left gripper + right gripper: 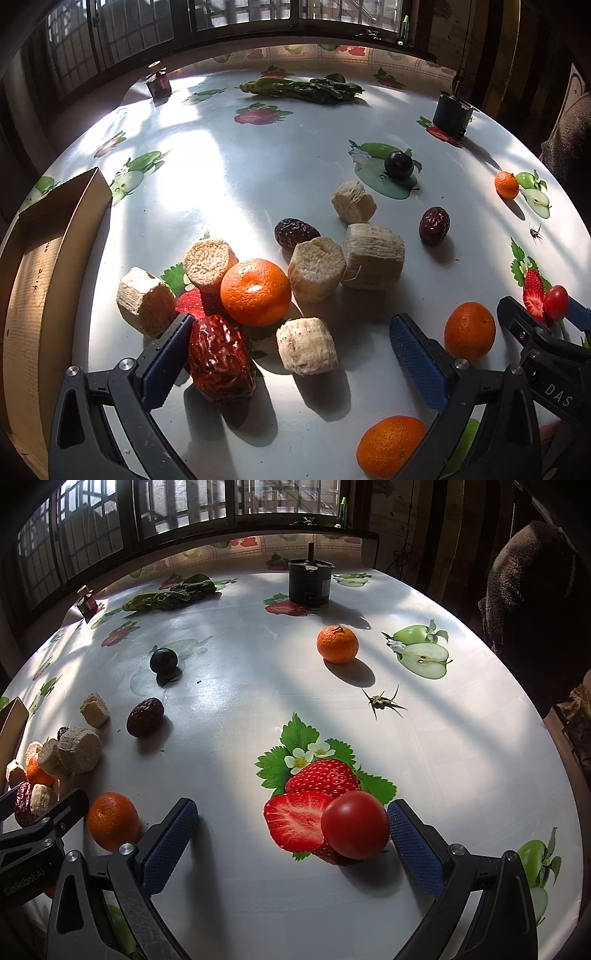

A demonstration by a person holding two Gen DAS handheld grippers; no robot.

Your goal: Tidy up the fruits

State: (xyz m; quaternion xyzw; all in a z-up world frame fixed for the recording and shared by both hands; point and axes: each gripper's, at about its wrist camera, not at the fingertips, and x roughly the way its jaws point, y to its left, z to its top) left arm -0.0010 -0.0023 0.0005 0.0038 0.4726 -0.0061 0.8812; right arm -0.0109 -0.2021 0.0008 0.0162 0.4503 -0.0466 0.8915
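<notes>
My left gripper [291, 354] is open; a red date [221, 360] lies against its left pad and a pale cut chunk [307, 345] sits between the fingers. A mandarin [255, 291] and more pale chunks [372, 256] lie just beyond. My right gripper [291, 836] is open around a red cherry tomato [355, 824], which rests on the table close to its right pad. Other mandarins [337, 644] [112, 820] [390, 445], dark dates [144, 716] [293, 232] and a dark plum [163, 660] are scattered on the fruit-print tablecloth [240, 686].
A cardboard box [44, 273] stands at the table's left edge. Leafy greens [306, 88], a small dark jar [159, 82] and a black cylinder [310, 581] stand at the far side by the window. A tomato stem [380, 701] lies near the right.
</notes>
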